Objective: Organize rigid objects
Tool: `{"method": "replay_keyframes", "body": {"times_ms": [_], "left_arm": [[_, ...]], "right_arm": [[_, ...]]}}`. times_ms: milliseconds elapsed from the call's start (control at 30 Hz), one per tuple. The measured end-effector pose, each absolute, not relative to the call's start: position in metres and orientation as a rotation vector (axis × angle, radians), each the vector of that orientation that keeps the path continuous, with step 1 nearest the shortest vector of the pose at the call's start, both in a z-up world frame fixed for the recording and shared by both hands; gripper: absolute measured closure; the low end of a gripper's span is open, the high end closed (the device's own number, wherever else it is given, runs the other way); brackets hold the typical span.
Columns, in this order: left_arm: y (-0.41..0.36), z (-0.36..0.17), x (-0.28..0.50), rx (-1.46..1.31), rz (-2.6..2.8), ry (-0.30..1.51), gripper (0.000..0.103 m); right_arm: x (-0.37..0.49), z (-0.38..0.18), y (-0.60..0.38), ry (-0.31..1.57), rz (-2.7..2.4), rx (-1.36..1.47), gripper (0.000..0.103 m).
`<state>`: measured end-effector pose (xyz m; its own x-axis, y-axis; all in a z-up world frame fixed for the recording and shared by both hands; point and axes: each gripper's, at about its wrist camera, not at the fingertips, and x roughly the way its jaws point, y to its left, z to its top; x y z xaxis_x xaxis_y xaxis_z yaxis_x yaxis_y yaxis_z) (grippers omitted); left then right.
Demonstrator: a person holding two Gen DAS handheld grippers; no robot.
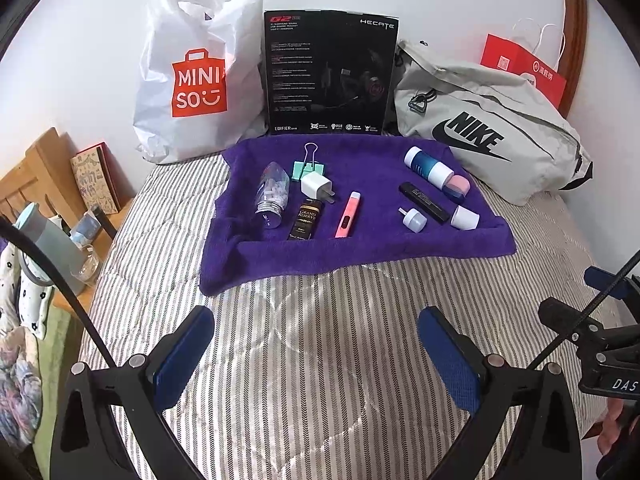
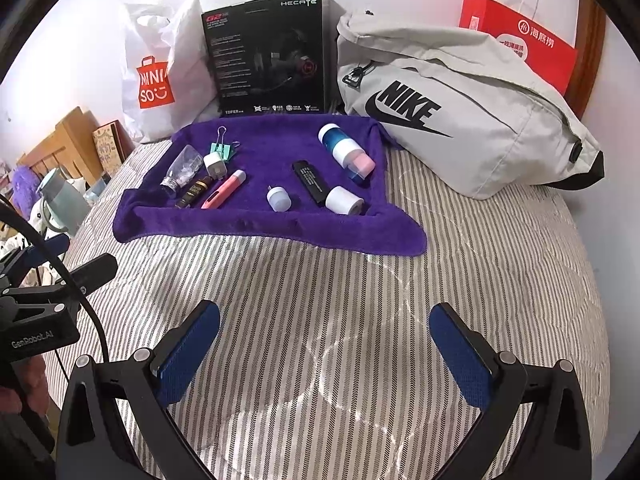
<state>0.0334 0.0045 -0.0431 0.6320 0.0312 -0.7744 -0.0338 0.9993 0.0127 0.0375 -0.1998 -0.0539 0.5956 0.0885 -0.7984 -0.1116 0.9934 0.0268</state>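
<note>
- Ahead of both tongs, a purple towel [image 1: 360, 248] lies on the striped bed cover [image 1: 320, 360], and every small object rests on it, well apart from the pads.
- Behind the towel, a white MINISO bag [image 1: 192, 80], a black headset box [image 1: 328, 76] and a grey Nike bag [image 1: 488, 136] line the wall; a red paper bag [image 2: 520, 40] stands behind the grey one.
- Nothing lies between the tongs and the towel, only bare cover.
- Forward and left of the left gripper [image 1: 316, 356], a clear bottle [image 1: 274, 196] lies with its cap toward the tongs, beside a dark mini bottle [image 1: 305, 220] and a white charger plug [image 1: 316, 186]; a mint binder clip [image 1: 306, 168] lies beyond.
- Straight ahead, a pink pen-like device [image 1: 348, 214] has its long axis running away from the tongs.
- Forward and right, a black stick [image 1: 424, 202] and a blue-and-white bottle [image 1: 430, 168] slant leftward going away; two white caps [image 1: 414, 220] lie nearer.
- Left gripper stands released, wide apart, empty.
- Right gripper [image 2: 324, 356] likewise gapes, holding nothing.
</note>
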Motion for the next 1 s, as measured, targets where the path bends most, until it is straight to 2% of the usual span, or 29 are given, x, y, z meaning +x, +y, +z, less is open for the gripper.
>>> {"method": "replay_keyframes", "body": {"times_ms": [1000], "left_arm": [[0.0080,-0.0434,0.0341,0.010,0.041,0.892,0.000]], "right_arm": [[0.0305,-0.0444,-0.2002,0.907,0.113,-0.029,0.000]]}}
